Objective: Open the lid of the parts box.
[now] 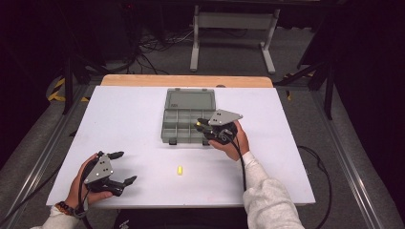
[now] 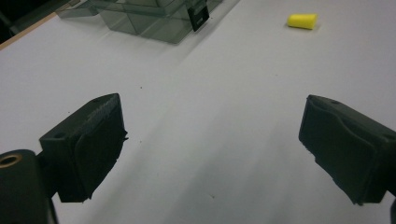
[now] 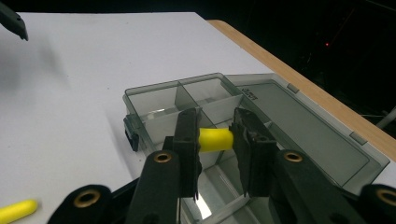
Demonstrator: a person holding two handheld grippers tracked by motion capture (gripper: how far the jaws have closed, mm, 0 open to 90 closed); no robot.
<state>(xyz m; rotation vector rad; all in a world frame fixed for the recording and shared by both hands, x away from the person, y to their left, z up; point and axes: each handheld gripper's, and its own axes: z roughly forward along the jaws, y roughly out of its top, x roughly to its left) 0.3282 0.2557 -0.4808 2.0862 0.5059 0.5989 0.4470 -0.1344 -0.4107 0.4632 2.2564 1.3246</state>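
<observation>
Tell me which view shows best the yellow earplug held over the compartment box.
The right gripper view: the held earplug sits large and sharp between the right gripper pads above the box. The high view gives a small yellow speck at that gripper. The left gripper view shows another earplug lying on the table.

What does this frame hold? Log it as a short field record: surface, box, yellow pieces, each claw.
surface: white table
box: grey compartment box, lid open and laid back
held piece: yellow earplug, gripped end to end above the box's compartments
loose piece: second yellow earplug, lying on the table in front of the box
right claw: shut on the held earplug
left claw: open, nothing between its jaws, low over the table
</observation>
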